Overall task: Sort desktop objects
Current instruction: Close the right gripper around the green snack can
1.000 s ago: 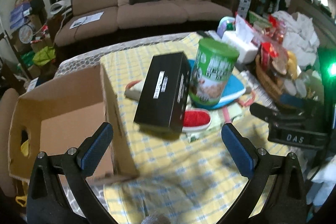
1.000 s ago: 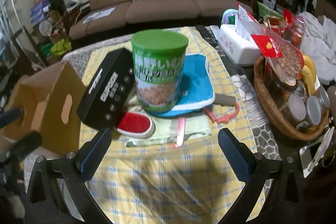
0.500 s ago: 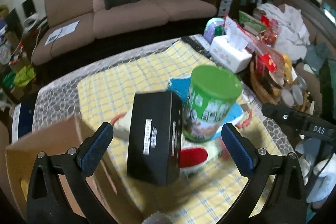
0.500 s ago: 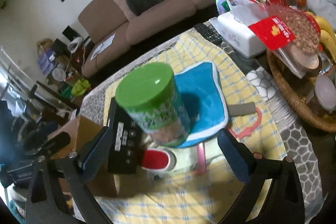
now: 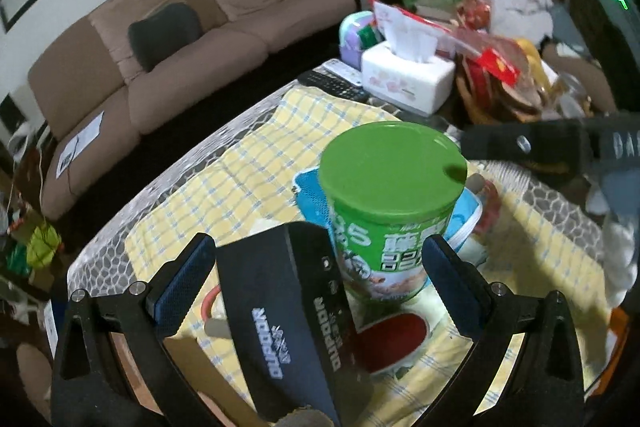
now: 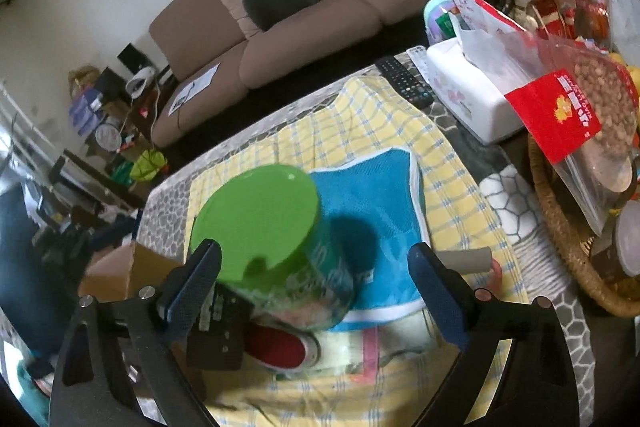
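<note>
Standing on a blue pouch (image 6: 380, 195) atop the yellow checked cloth (image 5: 240, 179), the green-lidded canister (image 5: 394, 203) sits between the right gripper (image 6: 314, 291) (jaws wide but closing, gripping nothing), while the left gripper (image 5: 318, 269) gapes around the black box (image 5: 288, 311)

Both grippers have closed in on the green can (image 5: 394, 211), seemingly untouched, right fingers (image 6: 434, 297) narrowing.

Left tool (image 5: 318, 267) jaws wide apart; right tool (image 6: 314, 275) jaws wide, closing, gripping nothing.
</note>
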A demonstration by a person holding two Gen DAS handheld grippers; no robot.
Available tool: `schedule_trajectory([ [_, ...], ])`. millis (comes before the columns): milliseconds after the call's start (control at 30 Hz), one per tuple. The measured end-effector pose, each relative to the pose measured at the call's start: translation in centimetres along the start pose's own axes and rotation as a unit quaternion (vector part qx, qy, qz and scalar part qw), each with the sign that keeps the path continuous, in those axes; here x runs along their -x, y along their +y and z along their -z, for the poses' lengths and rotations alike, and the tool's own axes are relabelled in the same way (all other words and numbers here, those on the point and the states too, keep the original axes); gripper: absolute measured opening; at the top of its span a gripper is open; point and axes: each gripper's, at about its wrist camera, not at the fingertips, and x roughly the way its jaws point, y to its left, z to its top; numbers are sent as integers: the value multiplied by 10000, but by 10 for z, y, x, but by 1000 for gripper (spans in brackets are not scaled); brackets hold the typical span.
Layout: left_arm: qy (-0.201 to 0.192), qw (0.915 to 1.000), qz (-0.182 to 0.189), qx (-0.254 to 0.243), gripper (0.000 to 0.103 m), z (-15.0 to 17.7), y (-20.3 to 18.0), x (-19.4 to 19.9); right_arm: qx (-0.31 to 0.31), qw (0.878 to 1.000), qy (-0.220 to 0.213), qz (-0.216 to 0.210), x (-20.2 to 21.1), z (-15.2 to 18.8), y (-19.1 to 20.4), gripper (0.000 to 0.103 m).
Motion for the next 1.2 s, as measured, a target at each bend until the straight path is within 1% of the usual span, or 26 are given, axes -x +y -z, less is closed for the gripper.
schedule_trajectory([
  [100,-61,9996,134,-236,103,-2,-9,-7,-182,9998,26,-56,-9,-11,-6,97],
  [167,-112,9987,317,-374,103,-2,-14,-9,-292,9994,65,-175,-14,-16,-9,97],
  [267,-121,9977,323,-581,103,-2,-21,-15,-314,9988,140,-350,-24,-24,-7,97],
  [367,-59,9976,355,-587,103,-8,-23,-24,-251,9983,180,-499,-32,-25,-3,97],
  [467,-72,9970,569,-527,103,-15,-21,-29,-329,9967,226,-706,-39,-23,-7,97],
  [533,-29,9964,636,-553,103,-19,-23,-35,-395,9951,262,-870,-43,-23,-9,97],
  [600,32,9960,607,-649,103,-19,-28,-41,-403,9933,331,-1031,-48,-22,-8,97],
  [700,65,9957,452,-807,103,-18,-36,-48,-309,9925,490,-1072,-56,-18,-1,97],
  [800,8,9964,429,-729,101,-20,-38,-51,-139,9910,624,-1179,-59,-12,9,97],
  [900,-39,9974,555,-463,101,-24,-34,-51,19,9909,682,-1157,-61,-6,16,99],
  [1133,-164,9974,697,-77,103,-31,-24,-54,-58,9871,768,-1403,-62,-2,10,98],
  [1200,-180,9977,654,-40,103,-31,-25,-55,8,9870,775,-1408,-62,-1,12,99],
])
